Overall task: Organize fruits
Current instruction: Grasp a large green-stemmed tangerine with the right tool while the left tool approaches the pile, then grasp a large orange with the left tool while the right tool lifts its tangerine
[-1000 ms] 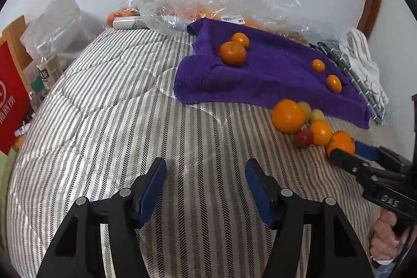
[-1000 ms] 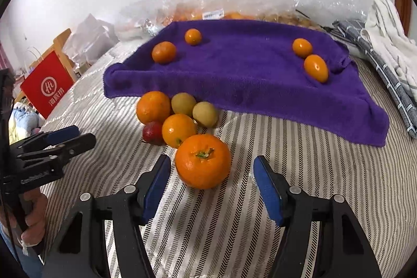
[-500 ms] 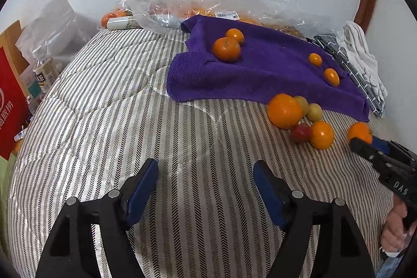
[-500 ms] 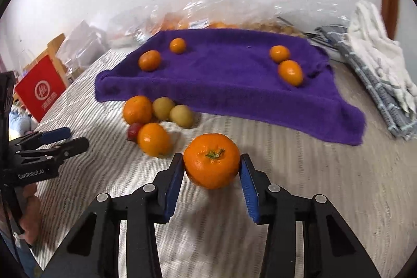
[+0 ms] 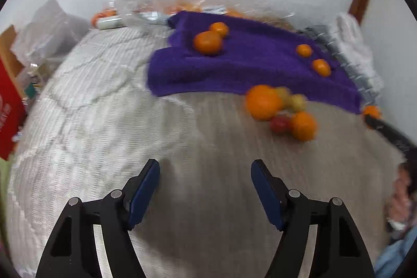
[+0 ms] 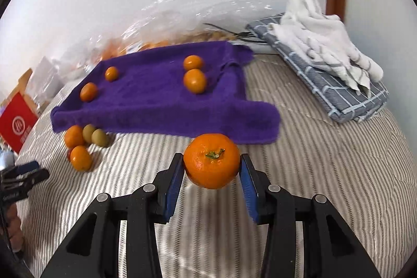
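**Right claw carrying a mandarin toward the purple towel**

No writing is reading clearly now; the red box (image 6: 16, 122) at far left is showing only a white round logo. A second ago the mandarin (image 6: 211, 160) was sitting on the striped bed (image 6: 325, 186) between open pads; now the right claw (image 6: 211, 173) is clamping its dimpled, stem-up rind, lifted near the fuzzy purple towel (image 6: 156, 100), where four small oranges are lying. The left claw (image 5: 204, 189) is closing slightly, empty, over the quilted cover. A loose fruit cluster (image 5: 281, 108) is lying beside the towel's near edge.
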The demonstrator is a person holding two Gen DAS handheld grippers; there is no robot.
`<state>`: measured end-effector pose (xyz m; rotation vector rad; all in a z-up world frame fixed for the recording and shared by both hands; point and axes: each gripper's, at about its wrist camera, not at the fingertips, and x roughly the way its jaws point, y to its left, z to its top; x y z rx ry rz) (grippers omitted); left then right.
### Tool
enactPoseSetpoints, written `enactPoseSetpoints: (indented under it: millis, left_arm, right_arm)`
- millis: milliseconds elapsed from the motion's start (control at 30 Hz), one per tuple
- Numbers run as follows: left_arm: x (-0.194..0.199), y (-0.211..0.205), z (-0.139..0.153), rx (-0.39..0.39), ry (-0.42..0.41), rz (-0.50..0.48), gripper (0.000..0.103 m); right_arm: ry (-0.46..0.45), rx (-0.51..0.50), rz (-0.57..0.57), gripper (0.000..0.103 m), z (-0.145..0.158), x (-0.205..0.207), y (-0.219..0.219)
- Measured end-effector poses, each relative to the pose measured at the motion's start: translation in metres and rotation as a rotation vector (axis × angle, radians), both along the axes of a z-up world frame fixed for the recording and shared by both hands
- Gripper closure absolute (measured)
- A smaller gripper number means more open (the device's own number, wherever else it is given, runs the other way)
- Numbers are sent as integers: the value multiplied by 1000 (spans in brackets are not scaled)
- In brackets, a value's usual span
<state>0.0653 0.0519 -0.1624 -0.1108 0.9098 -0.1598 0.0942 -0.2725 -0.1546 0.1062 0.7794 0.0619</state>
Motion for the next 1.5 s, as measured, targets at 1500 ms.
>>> enactPoseSetpoints:
  millis: [1500]
  left_arm:
    - [66,5,-7,-191,-19,143,66]
  right_arm:
    - [69,19,33,60,-15,13,-1]
